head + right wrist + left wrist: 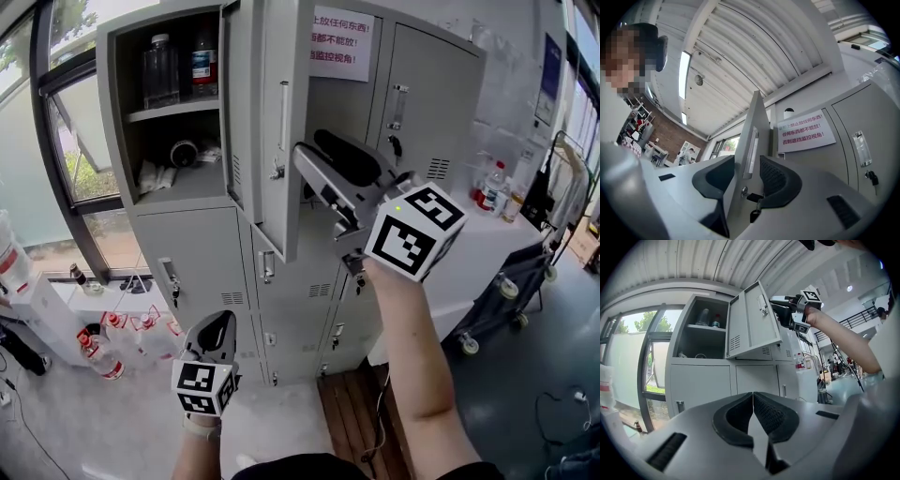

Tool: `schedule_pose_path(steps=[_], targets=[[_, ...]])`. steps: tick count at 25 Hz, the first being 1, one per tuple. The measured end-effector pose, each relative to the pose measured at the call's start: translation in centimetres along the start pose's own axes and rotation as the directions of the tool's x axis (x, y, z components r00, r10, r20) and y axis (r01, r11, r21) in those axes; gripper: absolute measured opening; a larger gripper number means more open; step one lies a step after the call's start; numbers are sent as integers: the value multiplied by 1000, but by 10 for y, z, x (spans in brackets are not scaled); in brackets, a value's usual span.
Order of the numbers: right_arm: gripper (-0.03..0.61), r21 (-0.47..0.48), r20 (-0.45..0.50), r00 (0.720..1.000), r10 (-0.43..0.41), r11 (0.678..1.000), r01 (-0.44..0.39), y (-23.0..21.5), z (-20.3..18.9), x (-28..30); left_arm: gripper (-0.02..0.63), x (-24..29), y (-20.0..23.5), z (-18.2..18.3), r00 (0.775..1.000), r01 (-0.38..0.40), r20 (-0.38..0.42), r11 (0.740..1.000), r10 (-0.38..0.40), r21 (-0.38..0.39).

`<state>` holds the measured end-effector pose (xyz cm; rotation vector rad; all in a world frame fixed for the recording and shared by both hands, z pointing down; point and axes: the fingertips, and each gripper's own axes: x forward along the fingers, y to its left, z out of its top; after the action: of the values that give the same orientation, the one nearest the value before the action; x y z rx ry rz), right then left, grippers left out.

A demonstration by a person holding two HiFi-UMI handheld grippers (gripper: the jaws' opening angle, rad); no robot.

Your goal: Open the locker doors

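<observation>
Swinging the upper locker door (272,112) wide is the step we judge to be in hand. In the head view, the right gripper (314,155) straddles that door's free edge. The open compartment with its bottles (178,66) lies to the gripper's left. The upper-right door (427,94), closed, stands just to its right. The left gripper (217,323) hangs well below, facing the lower doors (187,262), which are also closed.

In the left gripper view, we see the ribbed black pads (771,416) meeting tip to tip with nothing between them. The open door is above and ahead of them, a flat grey panel with louvred vents.

In the right gripper view, the door is thin painted sheet steel with a folded edge, and it runs up between the jaws. Both pads seem to press its faces, so we read it as clamped. A small key (754,199) hangs from the lock beside the right pad, below a slim recessed pull (751,150).

Next, we judge, comes letting go and reaching right for the neighbouring door's handle.
</observation>
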<state>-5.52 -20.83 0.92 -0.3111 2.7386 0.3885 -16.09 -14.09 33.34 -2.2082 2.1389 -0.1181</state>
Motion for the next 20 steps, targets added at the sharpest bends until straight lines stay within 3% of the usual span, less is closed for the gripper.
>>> schedule_pose_path(steps=[13, 20], targets=[[179, 24, 35, 999, -38, 999, 37, 1, -5, -6, 20, -7, 9, -7, 1000, 2, -13, 1000, -2, -3], [178, 136, 90, 986, -139, 983, 126, -5, -53, -35, 20, -20, 31, -29, 998, -31, -48, 999, 29, -30]])
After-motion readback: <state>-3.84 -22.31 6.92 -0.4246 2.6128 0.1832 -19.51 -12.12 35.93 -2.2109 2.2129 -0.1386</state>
